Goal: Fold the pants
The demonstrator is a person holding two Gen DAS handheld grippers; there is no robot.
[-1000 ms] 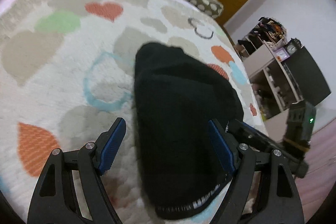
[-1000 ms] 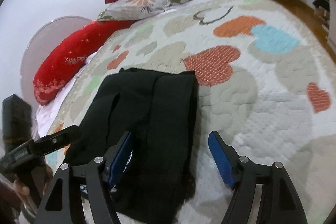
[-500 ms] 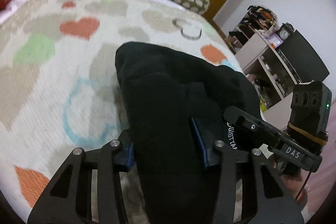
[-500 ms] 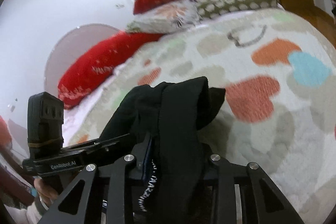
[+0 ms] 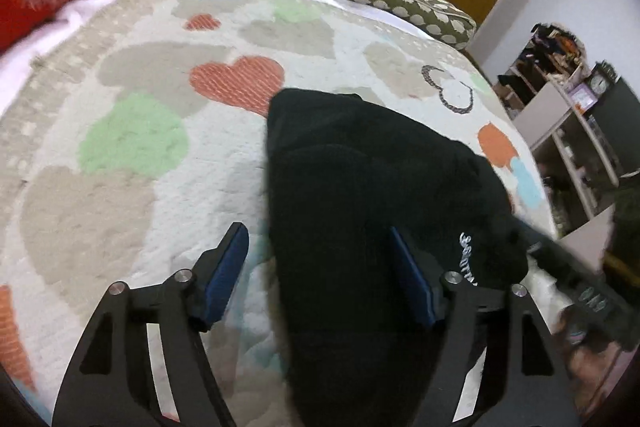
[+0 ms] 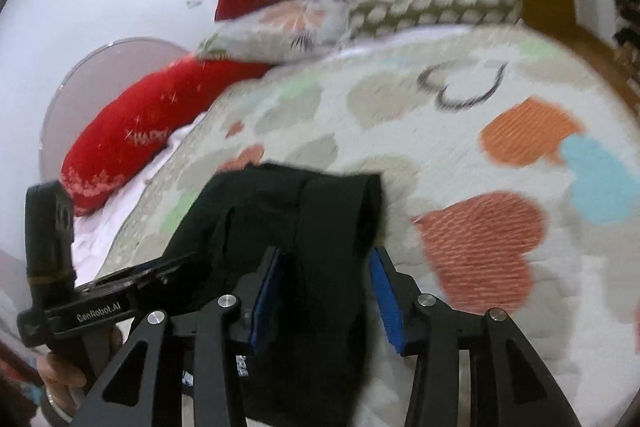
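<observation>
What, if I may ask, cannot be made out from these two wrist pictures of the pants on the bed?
Right wrist view: whether the right tool, its jaws just opening with the pants between them, presses the fabric; blur and cloth hide the pads.
Left wrist view: the white lettering on the pants, too blurred to read.
Both views: the pants' near end, cut off by the bottom edge.
Left wrist view: items on the shelves, too small.
</observation>
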